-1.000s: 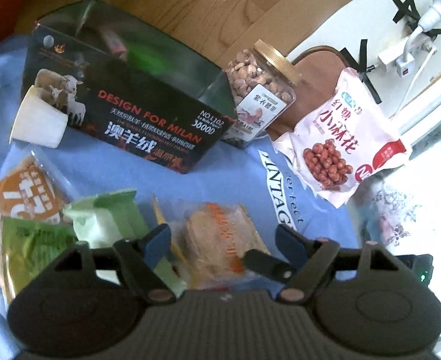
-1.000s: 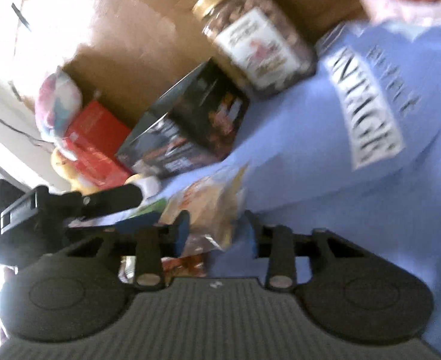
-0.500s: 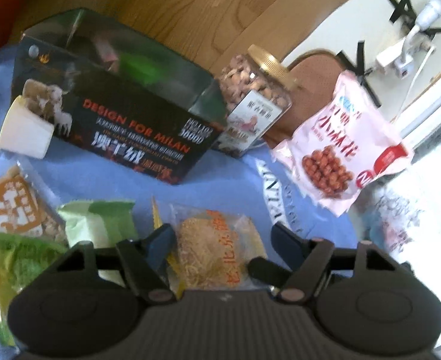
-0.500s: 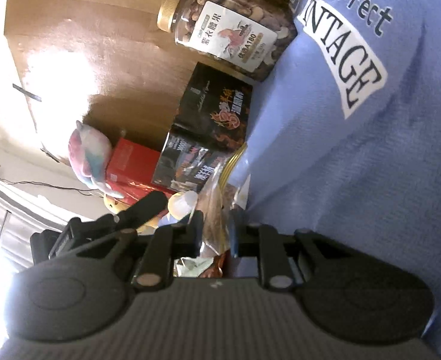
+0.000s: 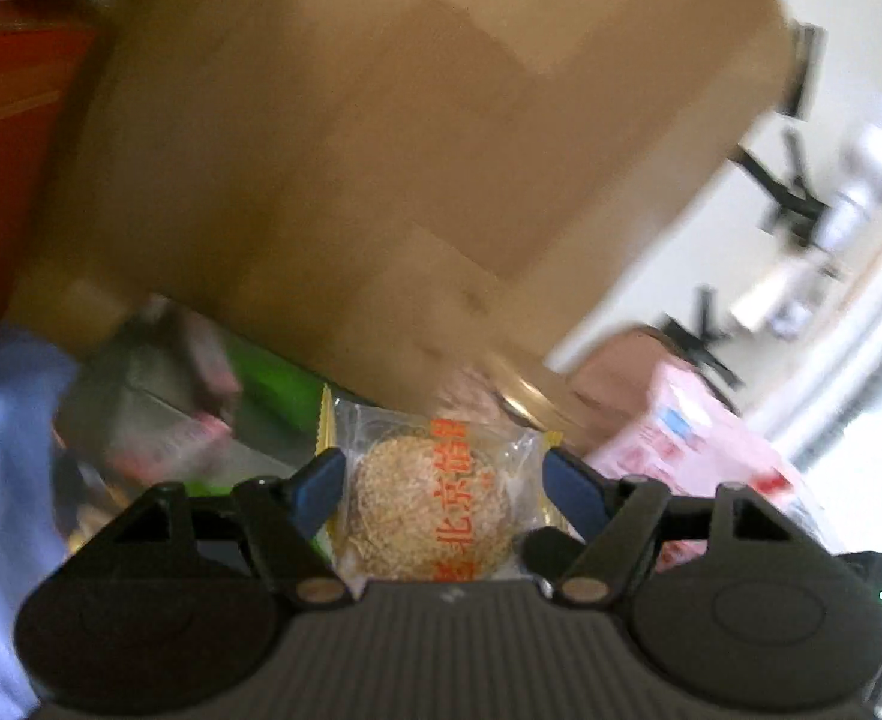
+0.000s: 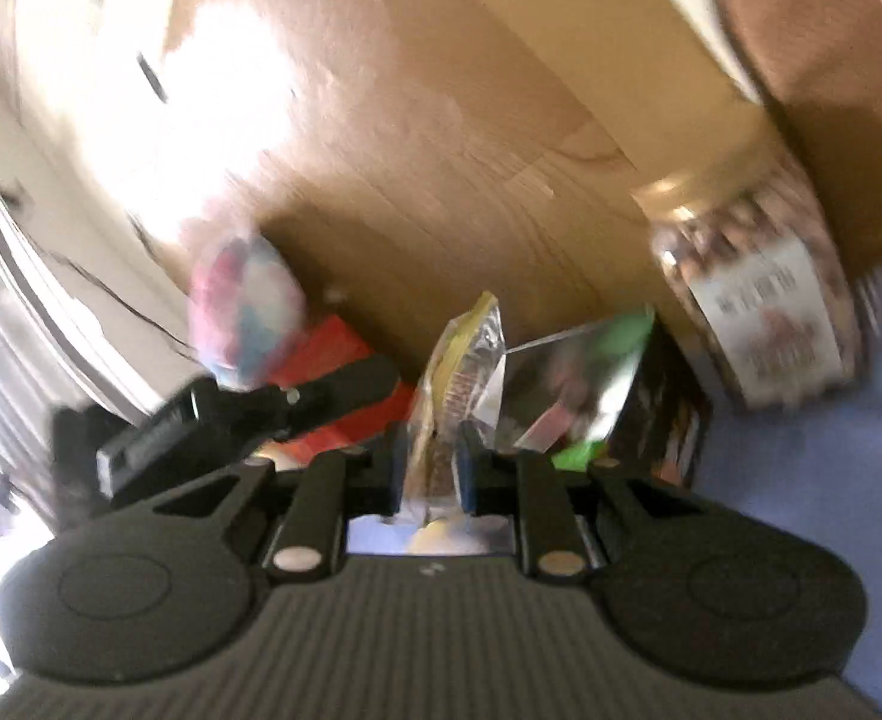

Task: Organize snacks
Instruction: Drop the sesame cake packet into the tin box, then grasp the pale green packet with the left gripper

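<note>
My left gripper (image 5: 444,477) holds a clear-wrapped round sesame pastry packet (image 5: 429,504) with orange lettering. The blue pads touch the wrapper's two side edges while the jaws are opening slightly. The packet hangs in the air in front of the dark open box (image 5: 159,396). My right gripper (image 6: 432,456) is shut on a clear snack packet (image 6: 471,354) with a yellow seam, seen edge-on and sticking up between the pads. I cannot tell whether it is the same packet. The box (image 6: 591,396) with green inside lies just beyond it.
A nut jar (image 6: 765,312) with a gold lid and a pink snack bag (image 5: 699,450) lie right of the box on the blue cloth (image 6: 801,510). A wooden board (image 5: 381,150) rises behind. A red box (image 5: 3,150) and a colourful soft toy (image 6: 243,312) sit at the left.
Both grippers rose off the cloth and tipped up, each with a packet between its pads. The right gripper's jaws closed on its packet. The loose packets on the cloth dropped out of view.
</note>
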`<state>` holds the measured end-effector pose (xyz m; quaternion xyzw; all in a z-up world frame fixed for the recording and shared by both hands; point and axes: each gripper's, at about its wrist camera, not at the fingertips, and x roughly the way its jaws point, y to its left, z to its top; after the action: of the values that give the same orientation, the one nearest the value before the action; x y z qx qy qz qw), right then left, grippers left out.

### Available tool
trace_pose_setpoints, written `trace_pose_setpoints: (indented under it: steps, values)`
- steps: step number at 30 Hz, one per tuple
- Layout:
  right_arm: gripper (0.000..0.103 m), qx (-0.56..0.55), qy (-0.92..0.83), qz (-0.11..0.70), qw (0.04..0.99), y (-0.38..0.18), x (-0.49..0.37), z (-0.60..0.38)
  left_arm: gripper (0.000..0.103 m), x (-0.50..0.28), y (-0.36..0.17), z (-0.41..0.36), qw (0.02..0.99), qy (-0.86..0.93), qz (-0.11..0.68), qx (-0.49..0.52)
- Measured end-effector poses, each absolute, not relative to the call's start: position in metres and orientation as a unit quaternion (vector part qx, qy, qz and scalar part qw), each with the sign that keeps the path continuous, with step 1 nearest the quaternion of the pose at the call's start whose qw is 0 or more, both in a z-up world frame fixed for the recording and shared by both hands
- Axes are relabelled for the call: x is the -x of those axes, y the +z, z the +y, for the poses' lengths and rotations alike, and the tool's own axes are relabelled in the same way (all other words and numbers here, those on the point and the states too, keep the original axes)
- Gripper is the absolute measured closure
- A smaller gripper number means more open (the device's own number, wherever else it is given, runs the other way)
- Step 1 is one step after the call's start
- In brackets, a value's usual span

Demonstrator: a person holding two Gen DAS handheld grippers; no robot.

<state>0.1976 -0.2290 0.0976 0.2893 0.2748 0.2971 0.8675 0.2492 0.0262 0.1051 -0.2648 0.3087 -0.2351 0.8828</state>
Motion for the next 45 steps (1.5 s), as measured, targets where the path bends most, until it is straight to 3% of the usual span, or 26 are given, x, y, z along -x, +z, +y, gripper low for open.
trace_pose_setpoints:
  steps: [5, 9, 14, 18, 21, 23, 24, 25, 27, 32, 36, 45]
  values:
    - [0.065, -0.107, 0.203, 0.26, 0.938, 0.087, -0.22, -0.183, 0.027, -0.27, 0.086, 0.039, 0.877, -0.207, 0.332, 0.279]
    - [0.064, -0.133, 0.219, 0.23, 0.939, 0.091, -0.189, -0.201, 0.027, -0.238, 0.092, 0.061, 0.88, -0.223, 0.305, 0.287]
    - [0.05, -0.176, 0.279, 0.279, 0.902, 0.068, -0.133, -0.205, 0.027, -0.182, 0.084, 0.077, 0.883, -0.228, 0.301, 0.278]
    - [0.049, -0.112, 0.292, 0.327, 0.892, 0.035, -0.097, -0.174, 0.027, -0.136, 0.06, 0.083, 0.89, -0.213, 0.309, 0.261]
    - [0.037, -0.056, 0.282, 0.338, 0.896, 0.024, -0.087, -0.147, 0.023, -0.115, 0.045, 0.083, 0.895, -0.199, 0.312, 0.25]
    - [0.038, -0.013, 0.269, 0.335, 0.903, 0.022, -0.087, -0.138, 0.023, -0.112, 0.038, 0.085, 0.891, -0.195, 0.325, 0.249]
    - [0.043, -0.004, 0.271, 0.335, 0.902, 0.025, -0.087, -0.139, 0.023, -0.112, 0.036, 0.086, 0.888, -0.196, 0.33, 0.252]
    - [0.056, 0.004, 0.275, 0.337, 0.9, 0.028, -0.087, -0.141, 0.023, -0.112, 0.035, 0.088, 0.887, -0.197, 0.331, 0.253]
    - [0.065, 0.029, 0.261, 0.33, 0.907, 0.032, -0.088, -0.146, 0.023, -0.116, 0.037, 0.087, 0.889, -0.196, 0.332, 0.245]
    - [0.057, 0.113, 0.111, 0.25, 0.955, 0.04, -0.083, -0.172, 0.019, -0.138, 0.051, 0.07, 0.902, -0.192, 0.326, 0.208]
    - [0.057, 0.003, 0.19, 0.277, 0.942, 0.042, -0.084, -0.19, 0.019, -0.161, 0.054, 0.054, 0.899, -0.194, 0.338, 0.202]
    - [0.05, -0.058, 0.266, 0.312, 0.91, 0.033, -0.097, -0.175, 0.019, -0.153, 0.042, 0.08, 0.891, -0.18, 0.332, 0.252]
